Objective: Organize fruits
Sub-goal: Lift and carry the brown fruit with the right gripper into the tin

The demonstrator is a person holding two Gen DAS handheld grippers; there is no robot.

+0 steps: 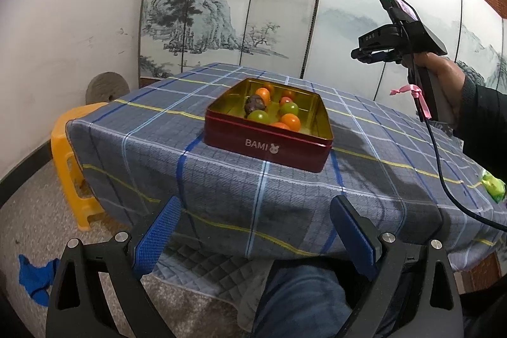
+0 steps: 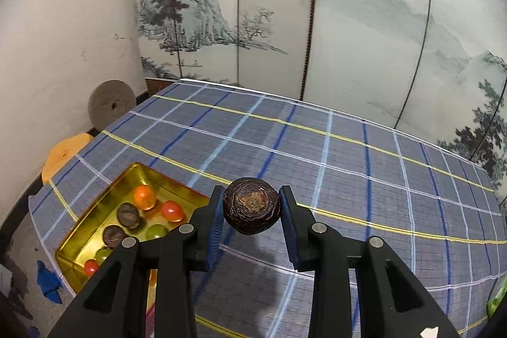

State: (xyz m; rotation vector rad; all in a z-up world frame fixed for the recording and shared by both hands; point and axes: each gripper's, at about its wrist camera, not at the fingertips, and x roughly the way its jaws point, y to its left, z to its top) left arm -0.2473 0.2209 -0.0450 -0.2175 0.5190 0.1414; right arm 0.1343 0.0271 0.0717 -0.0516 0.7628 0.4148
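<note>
Plaid cloth (image 2: 348, 167); wrinkled round fruit (image 2: 252, 205) between tongs (image 2: 250, 211)

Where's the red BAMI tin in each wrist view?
Left wrist: the red tin sits mid-frame on the plaid tablecloth, ahead of the open left gripper.
Right wrist: the tin's gold inside shows lower left, partly behind the right gripper, which is shut on a dark brown fruit.
Shared landmark: the grey stone disc against the wall.

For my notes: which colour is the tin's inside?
Gold inside the tin, clearest in left wrist view.
</note>
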